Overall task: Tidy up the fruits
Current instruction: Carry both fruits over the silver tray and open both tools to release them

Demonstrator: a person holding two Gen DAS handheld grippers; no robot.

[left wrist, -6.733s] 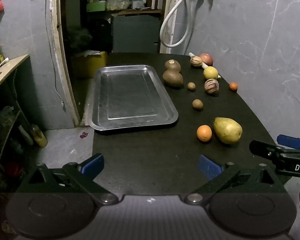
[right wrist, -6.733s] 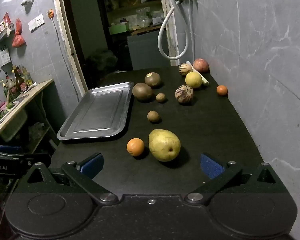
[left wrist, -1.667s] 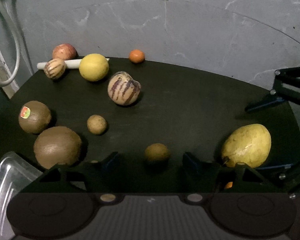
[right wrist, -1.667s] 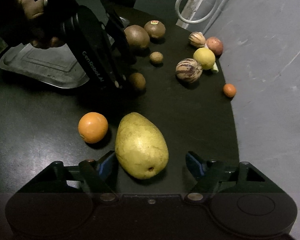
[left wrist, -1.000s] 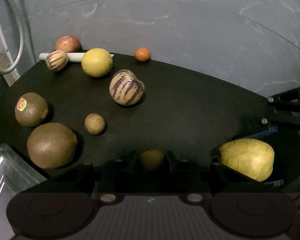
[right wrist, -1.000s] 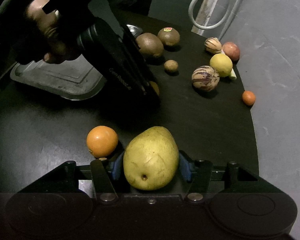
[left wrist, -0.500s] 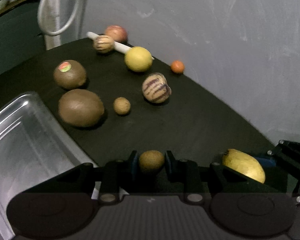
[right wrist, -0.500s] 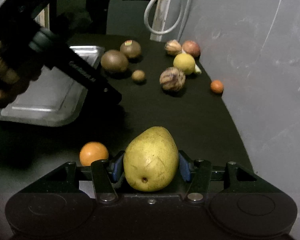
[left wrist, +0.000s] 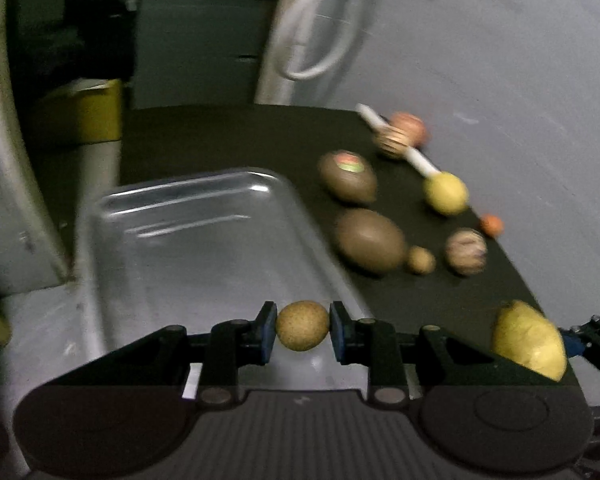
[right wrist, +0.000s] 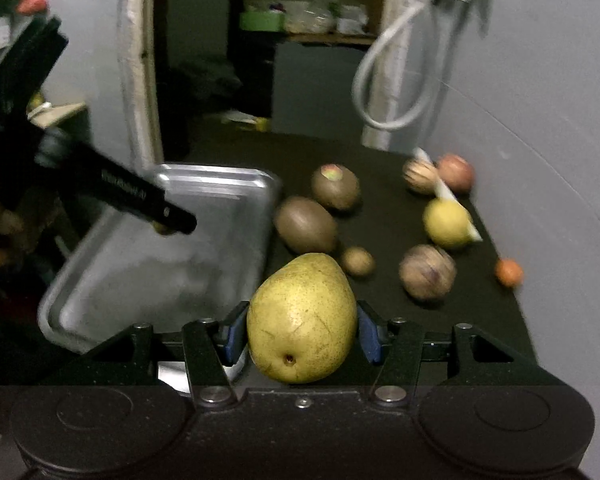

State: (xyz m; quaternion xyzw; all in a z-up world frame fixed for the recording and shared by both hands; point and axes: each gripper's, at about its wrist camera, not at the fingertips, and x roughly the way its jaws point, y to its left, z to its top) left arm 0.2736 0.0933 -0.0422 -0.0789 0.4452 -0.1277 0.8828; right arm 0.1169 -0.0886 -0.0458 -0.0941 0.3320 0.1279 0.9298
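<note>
Both claws were in the carrying step, each bringing a fruit toward the metal tray (left wrist: 100, 240). Nearest in the left wrist view, the left claw (left wrist: 302, 331) was pinching a small round brown fruit (left wrist: 302, 325) between its blue pads, and this fruit hung in front of the near part of the tray. In the right wrist view, the right claw (right wrist: 302, 330) was pinching a big yellow-green pear (right wrist: 302, 320), one pad pressed on each side of it. The pear seemed to be over the dark surface (right wrist: 380, 216) just beside the near right corner of the tray, not yet above the tray itself.

I judge that the next move calls for lowering each fruit close to the tray floor before the pads spread, because a round fruit will roll on smooth metal. The right claw needs also to shift more to the left first.

Farther away, on the surface to the right of the tray, lay two large brown fruits (right wrist: 306, 224), another small brown fruit (right wrist: 357, 261), a striped one (right wrist: 427, 273), a yellow one (right wrist: 446, 224) and a small orange one (right wrist: 509, 272) near the wall. All of them were well apart from both claws.
</note>
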